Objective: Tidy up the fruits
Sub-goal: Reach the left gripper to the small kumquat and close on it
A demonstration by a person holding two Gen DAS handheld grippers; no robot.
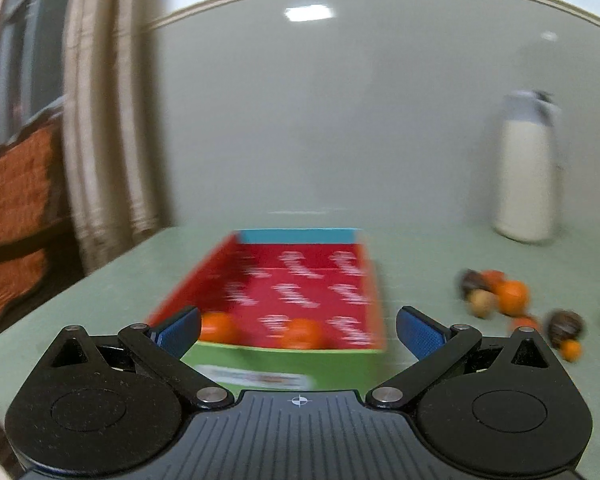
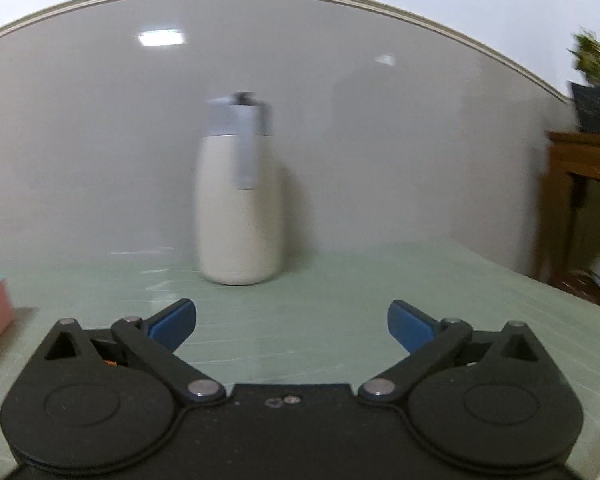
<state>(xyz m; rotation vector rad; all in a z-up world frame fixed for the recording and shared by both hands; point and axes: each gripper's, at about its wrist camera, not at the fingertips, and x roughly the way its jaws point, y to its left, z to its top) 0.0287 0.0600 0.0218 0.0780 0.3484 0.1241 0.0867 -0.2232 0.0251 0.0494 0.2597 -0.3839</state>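
above the table (image 2: 340, 280), right gripper (image 2: 292, 322) wide open, empty.

My left hand-held gripper (image 1: 298, 330) shows me a ribbed dark grey housing with a small white crosshair mark, black linkage arms on silver rivets, round black discs either side and textured blue pads (image 1: 180, 330). My right hand-held gripper (image 2: 292, 324) matches, but its housing is plain black with two small screws
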